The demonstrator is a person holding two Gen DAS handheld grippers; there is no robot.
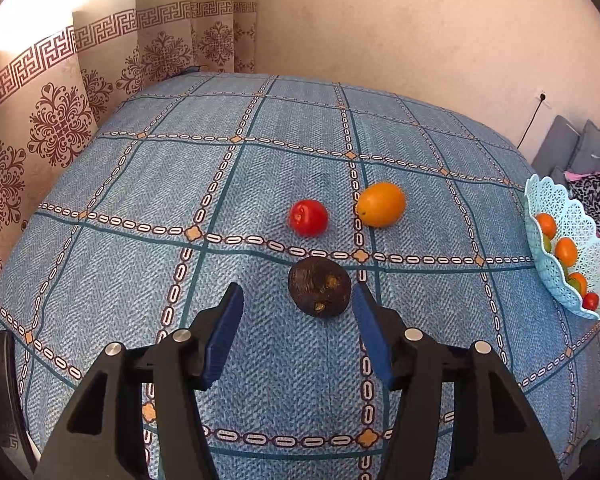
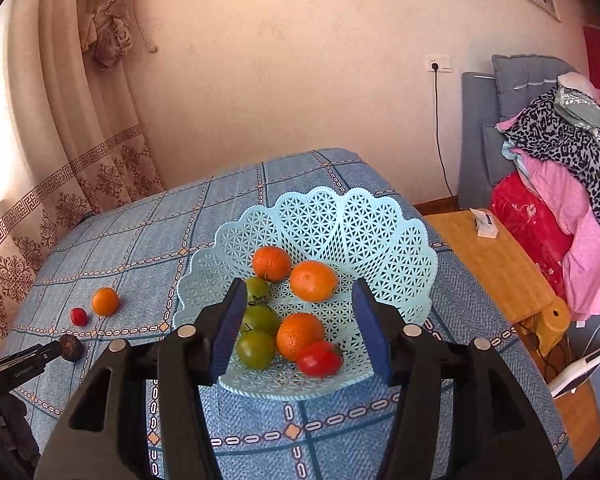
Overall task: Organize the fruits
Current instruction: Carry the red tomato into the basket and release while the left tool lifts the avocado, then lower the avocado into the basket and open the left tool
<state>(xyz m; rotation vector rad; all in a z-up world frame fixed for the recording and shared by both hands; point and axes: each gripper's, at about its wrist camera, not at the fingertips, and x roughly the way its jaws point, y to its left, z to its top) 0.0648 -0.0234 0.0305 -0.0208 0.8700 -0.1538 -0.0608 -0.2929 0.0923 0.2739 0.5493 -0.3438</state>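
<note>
A blue checked cloth covers the tabletop (image 1: 180,184), which fills most of both views and stands against a plain wall with patterned curtains (image 1: 40,120) at the left. To the right in the right wrist view, a grey sofa (image 2: 500,120) carries a heap of pink, red and leopard-print clothes (image 2: 560,184), with a wooden side table (image 2: 496,264) in front of it. On the tabletop's right part sits a pale blue lattice basket (image 2: 340,220) with a scalloped rim; it holds three oranges (image 2: 313,281), three green tomatoes (image 2: 256,349) and a red tomato (image 2: 319,358) near its front edge. The right gripper (image 2: 298,328) hangs above the basket's near side with its blue fingers (image 2: 228,332) spread wide and nothing between them. The left gripper (image 1: 298,330) is low over the cloth, its fingers (image 1: 370,336) also spread wide; a dark brown round fruit (image 1: 319,287) lies on the cloth just past the fingertips, closer to the right one, and whether that finger touches it I cannot tell. Beyond it, loose on the cloth and well apart from the basket, lie an orange fruit (image 1: 381,204) and, just beside it to the left, a small red tomato (image 1: 308,217).
</note>
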